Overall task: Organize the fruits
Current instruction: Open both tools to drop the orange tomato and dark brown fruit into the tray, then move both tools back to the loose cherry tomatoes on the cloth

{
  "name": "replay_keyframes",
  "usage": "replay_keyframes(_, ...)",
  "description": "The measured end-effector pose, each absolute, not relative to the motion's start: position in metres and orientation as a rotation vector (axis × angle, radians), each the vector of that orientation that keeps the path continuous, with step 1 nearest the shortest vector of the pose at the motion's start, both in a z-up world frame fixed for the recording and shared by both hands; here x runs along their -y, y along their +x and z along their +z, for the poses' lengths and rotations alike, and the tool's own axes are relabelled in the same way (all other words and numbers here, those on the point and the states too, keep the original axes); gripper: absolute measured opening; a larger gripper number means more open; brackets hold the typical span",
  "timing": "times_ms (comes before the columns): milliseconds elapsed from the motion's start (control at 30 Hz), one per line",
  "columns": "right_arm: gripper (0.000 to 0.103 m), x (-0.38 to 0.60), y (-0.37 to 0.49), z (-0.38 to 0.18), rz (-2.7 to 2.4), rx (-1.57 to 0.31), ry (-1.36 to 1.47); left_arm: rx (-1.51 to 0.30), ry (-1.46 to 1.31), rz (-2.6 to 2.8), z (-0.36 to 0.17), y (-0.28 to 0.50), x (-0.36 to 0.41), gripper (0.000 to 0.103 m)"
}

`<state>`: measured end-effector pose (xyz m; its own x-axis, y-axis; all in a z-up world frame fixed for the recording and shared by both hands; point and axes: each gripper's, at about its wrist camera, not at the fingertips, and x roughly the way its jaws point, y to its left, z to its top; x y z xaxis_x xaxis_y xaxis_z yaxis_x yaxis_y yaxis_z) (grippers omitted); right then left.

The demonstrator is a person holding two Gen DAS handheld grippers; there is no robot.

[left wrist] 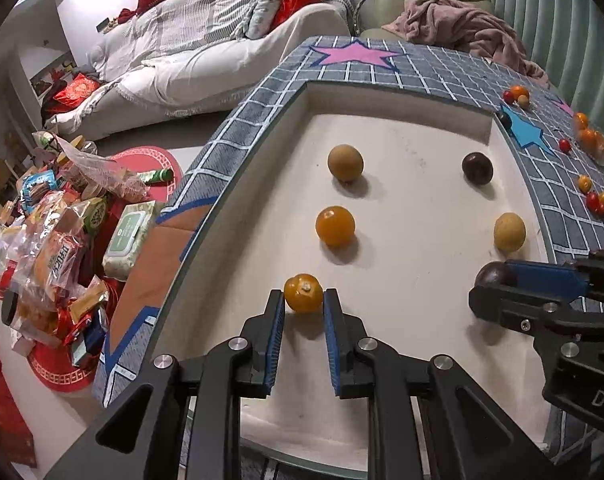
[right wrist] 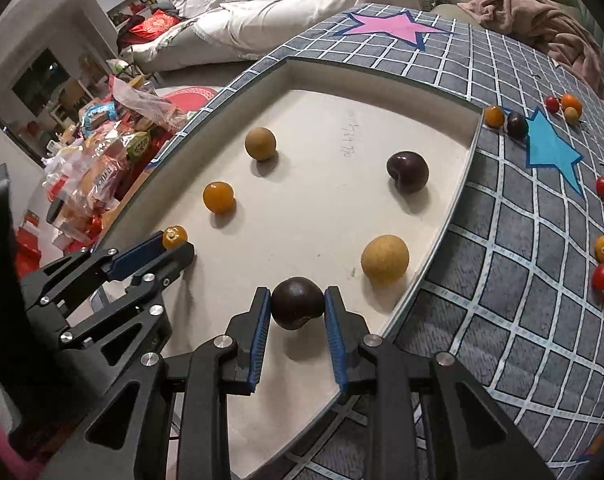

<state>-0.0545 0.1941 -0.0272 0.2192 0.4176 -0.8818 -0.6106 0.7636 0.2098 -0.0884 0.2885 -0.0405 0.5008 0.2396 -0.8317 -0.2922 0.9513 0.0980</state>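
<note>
Handwriting [right wrist: 347, 136] on tray [right wrist: 441, 216], unreadable.

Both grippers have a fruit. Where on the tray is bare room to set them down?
The bare strip down the middle of the tray, between the left column (tan fruit, orange fruit) and the right column (dark plum, tan ball). Also the far end by the back wall. The grid cloth right of the tray is dotted with small fruits.
</note>
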Motion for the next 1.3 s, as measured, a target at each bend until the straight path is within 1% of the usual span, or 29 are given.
replay_keyframes(100,0.046,-0.194,-0.056,-0.026,0.736,-1.147,-0.181,-1.003,-0.048,0.318,-0.04,-0.088,-0.287,0.022)
replay_keyframes(133,0.049,-0.195,-0.057,-0.026,0.738,-1.142,-0.184,-1.004,-0.048,0.319,-0.04,-0.088,-0.287,0.035)
replay_keyframes(167,0.053,-0.195,-0.058,-0.024,0.74,-1.138,-0.185,-1.001,-0.047,0.33,-0.039,-0.088,-0.287,0.077)
replay_keyframes(200,0.058,-0.194,-0.059,-0.022,0.742,-1.129,-0.173,-0.991,-0.045,0.347,-0.037,-0.089,-0.288,0.093)
replay_keyframes(233,0.06,-0.192,-0.059,-0.02,0.742,-1.126,-0.163,-0.965,-0.032,0.375,-0.035,-0.092,-0.289,0.098)
replay_keyframes(267,0.064,-0.191,-0.058,-0.017,0.75,-1.125,-0.149,-0.929,-0.033,0.382,-0.031,-0.097,-0.29,0.098)
replay_keyframes(333,0.074,-0.187,-0.058,-0.013,0.749,-1.121,-0.135,-0.933,-0.05,0.356,-0.028,-0.1,-0.292,0.098)
replay_keyframes(367,0.08,-0.186,-0.059,-0.01,0.754,-1.118,-0.122,-0.932,-0.057,0.355,-0.026,-0.101,-0.293,0.098)
replay_keyframes(433,0.081,-0.183,-0.061,-0.005,0.762,-1.114,-0.097,-0.925,-0.056,0.368,-0.023,-0.103,-0.294,0.099)
replay_keyframes(533,0.092,-0.178,-0.066,0.006,0.747,-1.075,-0.107,-0.933,-0.065,0.369,-0.021,-0.104,-0.293,0.099)
replay_keyframes(567,0.1,-0.178,-0.067,0.01,0.739,-1.059,-0.116,-0.935,-0.068,0.367,-0.02,-0.105,-0.293,0.099)
replay_keyframes(600,0.103,-0.176,-0.068,0.013,0.738,-1.045,-0.118,-0.935,-0.07,0.367,-0.019,-0.105,-0.292,0.099)
replay_keyframes(800,0.103,-0.159,-0.068,0.029,0.733,-1.024,-0.09,-0.93,-0.063,0.35,-0.009,-0.106,-0.28,0.099)
replay_keyframes(1300,0.103,-0.09,-0.061,0.042,0.643,-0.99,-0.025,-0.894,-0.008,0.291,0.021,-0.099,-0.235,0.099)
